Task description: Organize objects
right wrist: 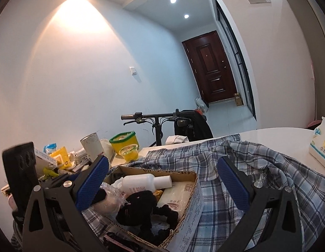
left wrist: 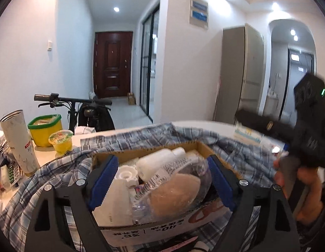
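Note:
A cardboard box (left wrist: 162, 147) sits on a blue plaid shirt (left wrist: 235, 153) spread over the white table. My left gripper (left wrist: 162, 166) stands open over the box. Between its blue pads lie a white bottle (left wrist: 160, 163) and a clear bag with a beige pad (left wrist: 175, 193); neither pad presses on them. In the right wrist view my right gripper (right wrist: 162, 161) hangs open above the box (right wrist: 191, 199) and the shirt (right wrist: 256, 168), holding nothing. The bottle (right wrist: 145, 181) and a black fuzzy item (right wrist: 141, 208) lie inside the box. A hand holds the right gripper (left wrist: 305, 130) at the right.
A white tumbler (left wrist: 17, 140), a yellow tub with a green lid (left wrist: 46, 129) and a jelly cup (left wrist: 60, 142) stand left of the shirt amid clutter. A tissue pack (right wrist: 319, 145) lies at the table's right. A scooter's handlebar (left wrist: 74, 100) stands behind the table.

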